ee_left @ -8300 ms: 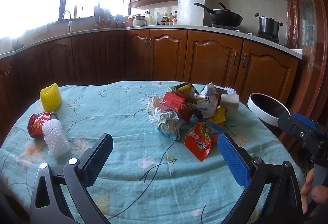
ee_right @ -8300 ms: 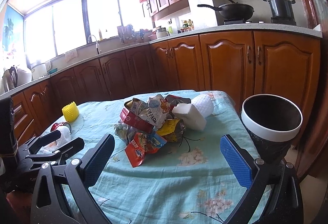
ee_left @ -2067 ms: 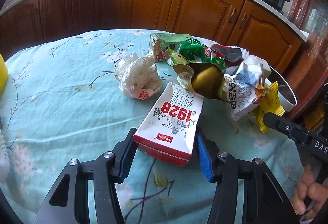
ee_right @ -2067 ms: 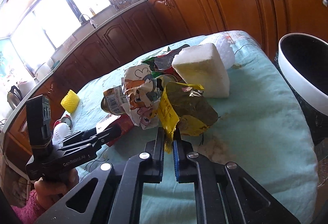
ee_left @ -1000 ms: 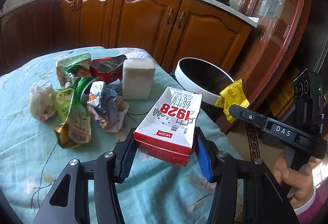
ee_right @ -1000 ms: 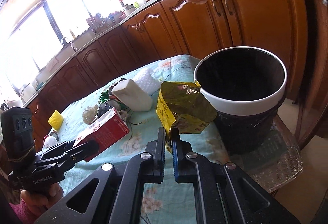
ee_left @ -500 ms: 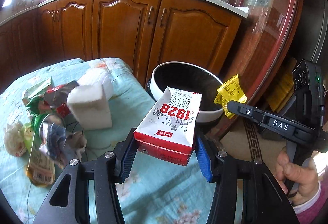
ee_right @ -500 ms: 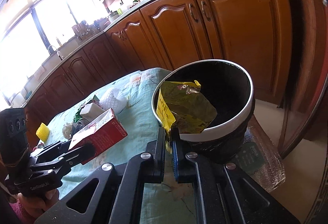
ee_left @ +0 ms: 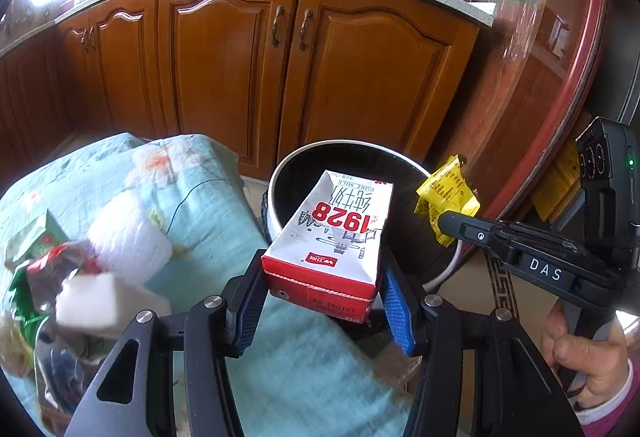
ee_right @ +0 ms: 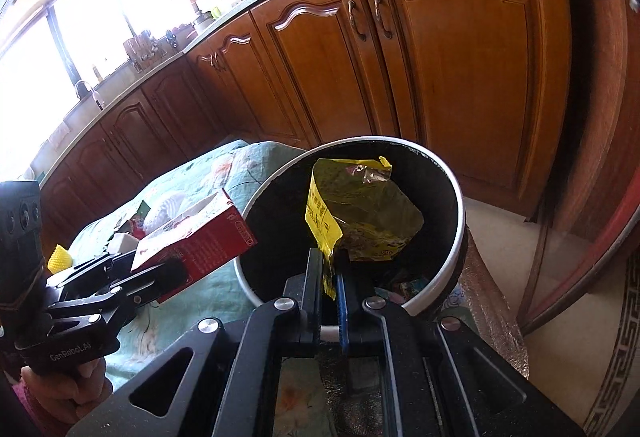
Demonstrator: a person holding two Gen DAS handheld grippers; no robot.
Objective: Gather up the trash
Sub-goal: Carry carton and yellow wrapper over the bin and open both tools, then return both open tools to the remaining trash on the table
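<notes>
My left gripper (ee_left: 320, 297) is shut on a red and white milk carton (ee_left: 334, 233) marked 1928 and holds it over the near rim of the trash bin (ee_left: 276, 173), a black bin with a white rim. The carton (ee_right: 192, 237) also shows at the bin's left edge in the right wrist view. My right gripper (ee_right: 330, 269) is shut on a yellow snack wrapper (ee_right: 360, 209) and holds it above the open mouth of the bin (ee_right: 460, 209). The wrapper (ee_left: 446, 191) and right gripper (ee_left: 444, 221) show at the bin's right side.
The table with a light blue floral cloth (ee_left: 200, 197) lies left of the bin. White foam blocks (ee_left: 108, 301) and crumpled wrappers (ee_left: 36, 249) lie on it. A yellow foam net (ee_right: 59, 257) sits at its far end. Wooden cabinets (ee_left: 340, 77) stand behind the bin.
Both grippers have moved closer to the bin with their loads. The carton now overlaps the bin's rim and the yellow wrapper hangs over its mouth.
</notes>
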